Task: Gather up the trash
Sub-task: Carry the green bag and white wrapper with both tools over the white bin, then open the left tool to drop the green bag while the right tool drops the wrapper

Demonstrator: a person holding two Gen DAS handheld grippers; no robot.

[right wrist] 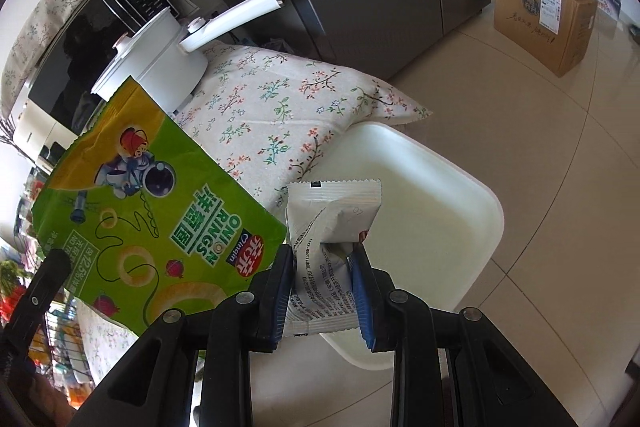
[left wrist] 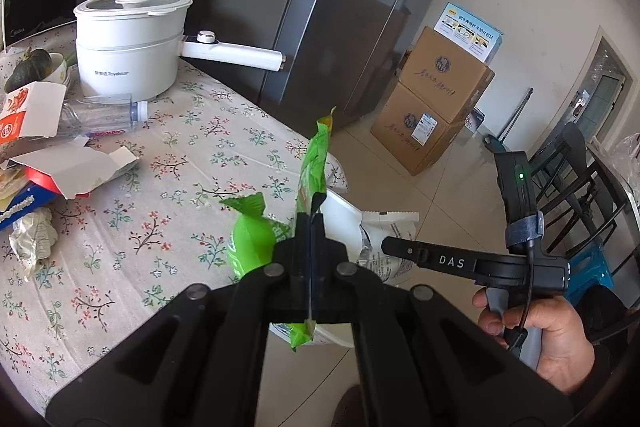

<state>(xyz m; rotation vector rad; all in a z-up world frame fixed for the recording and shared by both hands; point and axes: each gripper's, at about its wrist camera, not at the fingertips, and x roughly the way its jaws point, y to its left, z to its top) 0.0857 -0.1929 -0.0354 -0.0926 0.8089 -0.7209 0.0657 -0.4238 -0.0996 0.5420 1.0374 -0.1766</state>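
A: On the left, the left gripper [left wrist: 310, 227] has its jaws clamped flat on the green snack bag [left wrist: 314, 163], pinching it near the lower edge so most of the bag stands up above the fingers. It hangs over the near corner of the table [left wrist: 180, 155], just short of the white bin [right wrist: 440, 187].

B: And to the right?

A: The right gripper [right wrist: 324, 259] has its jaws closed part way on a crumpled white wrapper [right wrist: 332, 211], the blue pads [right wrist: 358, 283] pressing both sides. It sits over the bin's opening.

B: So how to finish the drop cleanly?

A: I'd bring the green bag fully past the table edge and over the bin before letting go. It's tall and floppy, so a release too early could leave it draped on the rim or the cloth. The wrapper looks well placed; lower it a little, then part the jaws.

B: Anything left after that?

A: Plenty, far left on the table: torn cartons [left wrist: 76, 167], a clear plastic bottle [left wrist: 100, 115] lying on its side, crumpled paper [left wrist: 34, 231]. Whether the bin is already part full I can't quite tell; its inside looks bare from here.
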